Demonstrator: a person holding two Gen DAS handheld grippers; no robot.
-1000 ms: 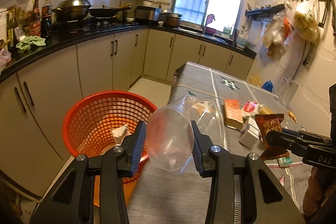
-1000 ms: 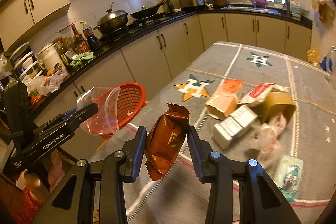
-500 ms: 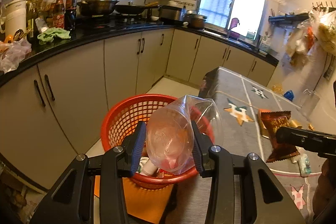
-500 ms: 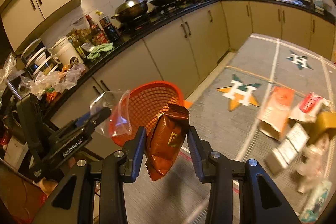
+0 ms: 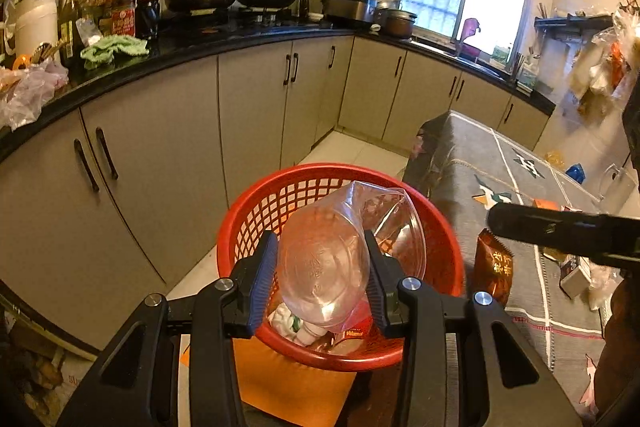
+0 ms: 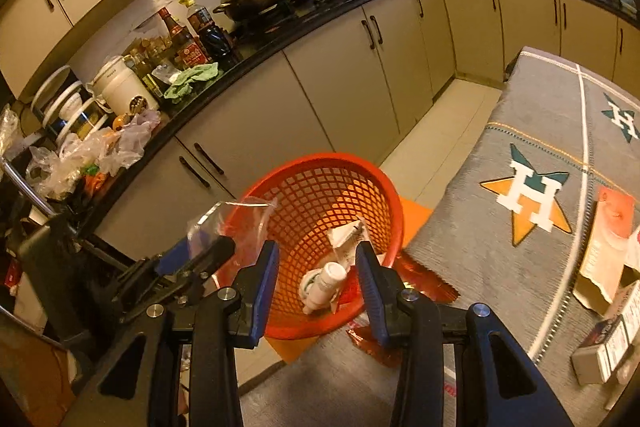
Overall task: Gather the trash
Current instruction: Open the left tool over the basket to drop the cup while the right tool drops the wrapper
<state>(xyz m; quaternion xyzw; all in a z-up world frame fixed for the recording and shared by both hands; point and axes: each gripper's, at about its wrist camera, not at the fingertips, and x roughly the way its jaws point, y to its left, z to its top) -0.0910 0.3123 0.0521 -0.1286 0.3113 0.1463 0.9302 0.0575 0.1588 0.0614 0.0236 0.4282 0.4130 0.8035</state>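
Observation:
My left gripper (image 5: 320,279) is shut on a clear plastic cup (image 5: 324,267) and holds it over the red mesh basket (image 5: 256,211), which holds a small white bottle and wrappers. My right gripper (image 6: 316,279) is open with nothing between its fingers, above the basket (image 6: 320,195). The brown snack wrapper (image 6: 416,287) hangs just below its right finger, at the basket's rim by the table edge. In the left wrist view the wrapper (image 5: 494,267) hangs under the right gripper's finger (image 5: 560,227). The left gripper with the cup (image 6: 224,227) shows at left in the right wrist view.
The grey star-patterned tablecloth (image 6: 520,267) carries an orange box (image 6: 608,243) and small cartons (image 6: 604,347). Beige cabinets (image 5: 200,131) and a cluttered black counter run behind the basket. An orange mat (image 5: 288,387) lies under the basket.
Both grippers moved left from the table to above the basket. The right gripper opened and the brown wrapper slipped out from between its fingers. The left still holds the cup.

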